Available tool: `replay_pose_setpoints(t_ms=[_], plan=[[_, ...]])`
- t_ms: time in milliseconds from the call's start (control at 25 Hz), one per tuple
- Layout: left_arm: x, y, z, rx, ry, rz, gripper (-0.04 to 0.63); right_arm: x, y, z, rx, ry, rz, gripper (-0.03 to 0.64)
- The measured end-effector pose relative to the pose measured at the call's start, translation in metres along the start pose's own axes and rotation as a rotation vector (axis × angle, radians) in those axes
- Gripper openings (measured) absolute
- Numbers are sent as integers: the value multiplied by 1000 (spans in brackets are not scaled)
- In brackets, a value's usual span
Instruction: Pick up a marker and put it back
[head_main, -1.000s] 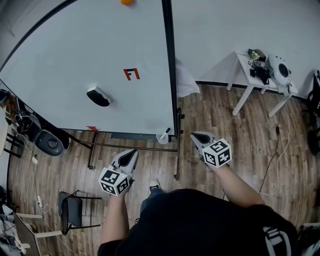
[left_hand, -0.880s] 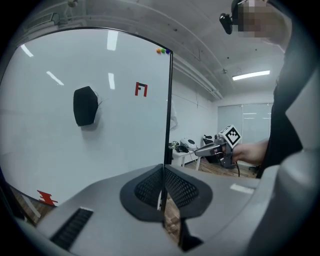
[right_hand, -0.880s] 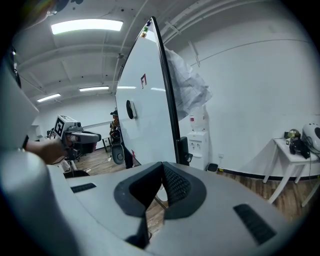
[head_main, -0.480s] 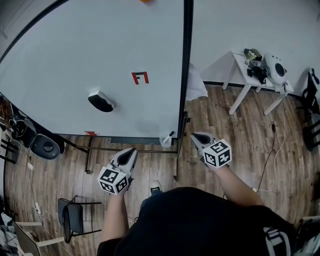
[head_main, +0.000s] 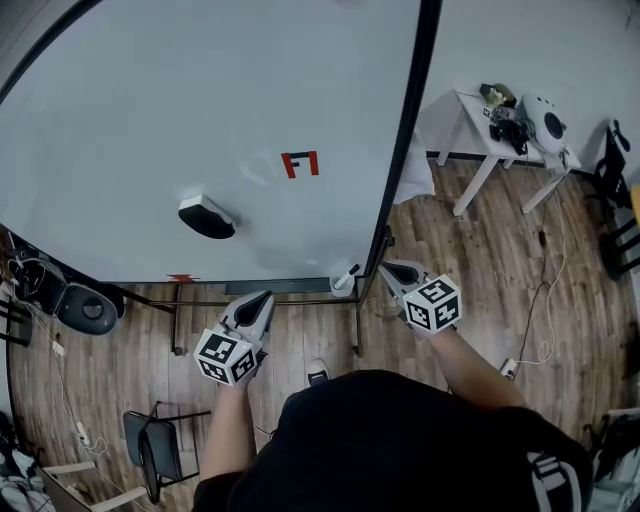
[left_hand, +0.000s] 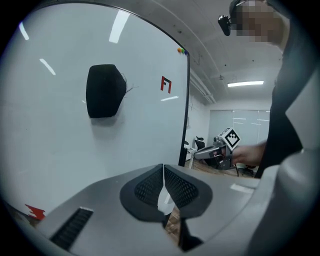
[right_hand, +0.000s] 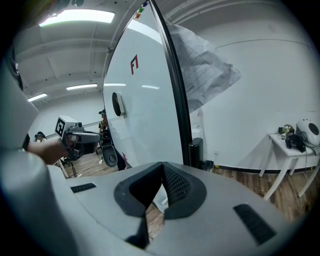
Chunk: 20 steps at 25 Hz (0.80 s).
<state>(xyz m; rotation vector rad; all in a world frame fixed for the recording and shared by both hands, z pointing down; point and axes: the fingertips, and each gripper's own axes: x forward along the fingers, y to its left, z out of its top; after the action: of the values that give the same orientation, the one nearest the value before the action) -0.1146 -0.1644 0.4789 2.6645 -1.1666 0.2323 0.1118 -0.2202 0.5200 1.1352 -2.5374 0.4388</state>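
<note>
A whiteboard (head_main: 150, 110) fills the upper left of the frame above a wooden floor (head_main: 480, 270). A white desk (head_main: 468, 108) stands at upper right. At the board's lower right corner, a small cup (head_main: 342, 287) holds what looks like the marker (head_main: 350, 272). The left claw (head_main: 264, 299) and right claw (head_main: 386, 269) are both closed and empty.

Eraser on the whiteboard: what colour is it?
The eraser is black, which shows best in the left gripper view.

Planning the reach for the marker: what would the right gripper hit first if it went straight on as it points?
Most likely the large white whiteboard, low down beside its black edge frame. The white marker cup sits below that line, though depth is hard to judge.
</note>
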Motion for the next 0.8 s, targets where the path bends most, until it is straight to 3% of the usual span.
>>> replay_pose_setpoints(t_ms=[480,800], plan=[[13,34,-3,3,17,-89,18,22,-1,4,35,1,-77,-3],[25,48,-8,3,38,-133,17,40,-5,-15,81,11,-81,-2]])
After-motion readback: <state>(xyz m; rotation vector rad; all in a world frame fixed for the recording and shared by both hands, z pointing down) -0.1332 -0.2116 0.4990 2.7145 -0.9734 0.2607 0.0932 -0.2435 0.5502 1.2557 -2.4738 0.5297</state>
